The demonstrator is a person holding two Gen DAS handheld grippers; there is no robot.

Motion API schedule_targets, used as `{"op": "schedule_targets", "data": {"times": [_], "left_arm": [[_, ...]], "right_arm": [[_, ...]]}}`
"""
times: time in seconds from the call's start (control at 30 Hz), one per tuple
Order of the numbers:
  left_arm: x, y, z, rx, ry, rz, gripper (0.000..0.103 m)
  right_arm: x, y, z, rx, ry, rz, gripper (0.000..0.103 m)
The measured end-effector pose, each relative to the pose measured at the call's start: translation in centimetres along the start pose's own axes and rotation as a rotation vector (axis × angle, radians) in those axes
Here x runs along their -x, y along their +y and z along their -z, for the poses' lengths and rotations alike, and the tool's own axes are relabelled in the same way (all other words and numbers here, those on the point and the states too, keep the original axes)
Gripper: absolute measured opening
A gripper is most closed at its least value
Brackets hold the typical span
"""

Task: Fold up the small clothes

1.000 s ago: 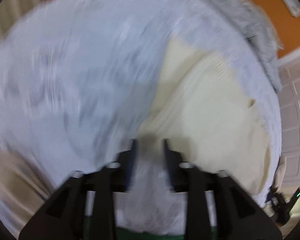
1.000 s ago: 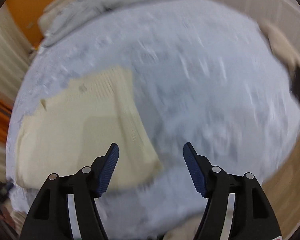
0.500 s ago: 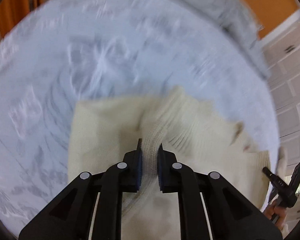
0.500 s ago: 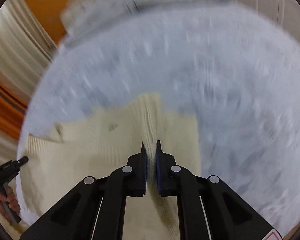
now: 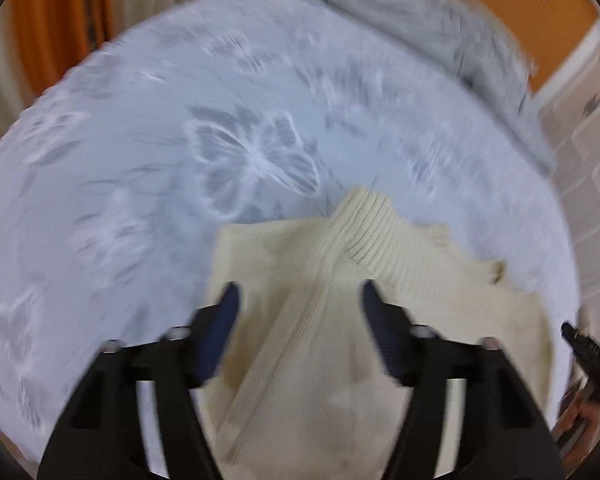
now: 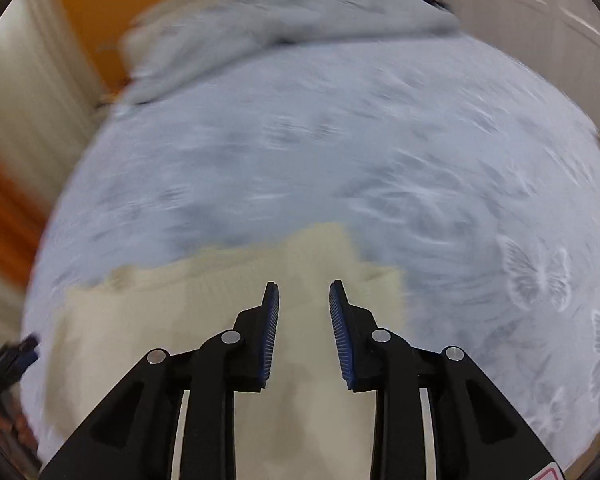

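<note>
Left hand-held gripper (image 5: 298,300): jaws spread wide, nothing held, poised over the cream knit sweater (image 5: 340,280). Right hand-held gripper (image 6: 303,300): jaws parted, nothing gripped, above the same sweater (image 6: 220,300). Sweater laid on butterfly-patterned bedspread (image 5: 140,160); grey blanket (image 6: 280,28) bunched at far edge.

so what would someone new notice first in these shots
The cream knit sweater lying low in both views on a pale blue bedspread, its ribbed collar poking up. Then the butterfly print above it, and the open left gripper and right gripper over the knit.
</note>
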State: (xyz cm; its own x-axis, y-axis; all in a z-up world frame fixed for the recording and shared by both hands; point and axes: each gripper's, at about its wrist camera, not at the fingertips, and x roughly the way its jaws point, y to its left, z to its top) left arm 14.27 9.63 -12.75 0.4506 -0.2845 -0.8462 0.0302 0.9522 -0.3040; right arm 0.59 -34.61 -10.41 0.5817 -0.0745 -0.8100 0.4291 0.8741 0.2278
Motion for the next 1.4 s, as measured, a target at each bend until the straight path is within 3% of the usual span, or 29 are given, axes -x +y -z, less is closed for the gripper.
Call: {"op": "schedule_targets", "data": {"times": [0.1,0.17,0.2,0.23,0.27,0.3,0.33,0.37,0.43,0.53,0.57,0.6,0.67,0.7,0.8,0.93,1.0,1.07,1.13,1.17,1.2,1.27,1.3,1.4], "left_arm": [[2.1,2.8,2.6,0.108,0.008,-0.044,0.076],[1.8,5.1,4.8,0.212,0.056,-0.03,0.076],[1.5,6.0,5.7,0.258,0.079,-0.021,0.076],[1.0,7.2,6.9,0.321,0.117,0.0,0.076],[0.7,8.0,7.9,0.368,0.143,0.027,0.076],[0.7,8.3,8.5,0.393,0.154,0.044,0.077],[0.5,8.6,9.0,0.421,0.165,0.07,0.079],[0.6,8.6,9.4,0.433,0.167,0.092,0.084],[0.2,8.7,9.7,0.465,0.17,0.124,0.091],[-0.8,8.4,9.6,0.482,0.159,0.129,0.091],[-0.8,7.8,9.4,0.462,0.132,0.127,0.062],[-1.4,6.8,8.9,0.429,0.147,0.179,0.032],[-0.4,6.3,8.4,0.436,0.154,0.178,0.029],[0.9,5.4,7.6,0.415,0.13,0.223,0.028],[5.7,-0.2,5.2,0.234,0.04,0.281,0.025],[10.6,-10.6,4.4,-0.028,-0.03,0.384,0.024],[11.1,-15.8,5.5,-0.134,-0.021,0.439,0.024],[9.4,-21.5,8.2,-0.235,0.04,0.482,0.025],[6.5,-24.8,11.0,-0.315,0.089,0.455,0.035],[4.5,-26.1,12.7,-0.353,0.127,0.435,0.048],[2.3,-27.0,14.4,-0.389,0.18,0.395,0.053],[0.2,-27.0,16.2,-0.393,0.255,0.325,0.053],[0.4,-26.3,16.9,-0.377,0.26,0.328,0.055],[4.2,-23.1,17.1,-0.391,0.15,0.354,0.074]], "right_arm": [[-0.8,6.5,3.9,0.073,0.102,-0.182,0.027],[-3.4,9.6,6.5,0.144,0.193,-0.194,0.027],[-6.1,11.0,8.7,0.191,0.295,-0.172,0.028],[-7.1,11.5,9.5,0.212,0.312,-0.137,0.031],[-6.8,12.2,10.0,0.243,0.253,-0.099,0.031],[-6.5,12.7,9.7,0.251,0.264,-0.08,0.031],[-5.9,12.9,9.3,0.24,0.276,-0.077,0.03],[-4.3,12.7,8.6,0.184,0.257,-0.15,0.029],[-2.9,12.4,8.0,0.136,0.235,-0.189,0.029],[-5.6,13.0,8.7,0.181,0.299,-0.106,0.029],[-8.1,12.5,9.9,0.195,0.362,-0.063,0.03],[-7.9,12.2,9.9,0.187,0.318,-0.085,0.03],[-7.5,11.5,9.7,0.133,0.315,-0.122,0.031],[-7.1,10.8,9.4,0.078,0.318,-0.152,0.031],[-4.7,8.6,9.3,0.006,0.283,-0.199,0.031],[0.5,5.0,9.6,-0.043,0.196,-0.209,0.032],[2.9,1.7,10.2,-0.098,0.167,-0.201,0.034],[4.4,-0.8,10.6,-0.119,0.154,-0.169,0.04],[5.1,-3.1,11.2,-0.126,0.147,-0.116,0.046],[5.2,-4.3,11.5,-0.135,0.155,-0.093,0.046],[5.4,-5.3,11.8,-0.155,0.162,-0.083,0.046],[6.0,-6.5,12.0,-0.183,0.16,-0.1,0.046],[6.1,-6.7,11.8,-0.183,0.156,-0.109,0.05],[6.3,-5.9,11.1,-0.183,0.149,-0.19,0.065]]}}
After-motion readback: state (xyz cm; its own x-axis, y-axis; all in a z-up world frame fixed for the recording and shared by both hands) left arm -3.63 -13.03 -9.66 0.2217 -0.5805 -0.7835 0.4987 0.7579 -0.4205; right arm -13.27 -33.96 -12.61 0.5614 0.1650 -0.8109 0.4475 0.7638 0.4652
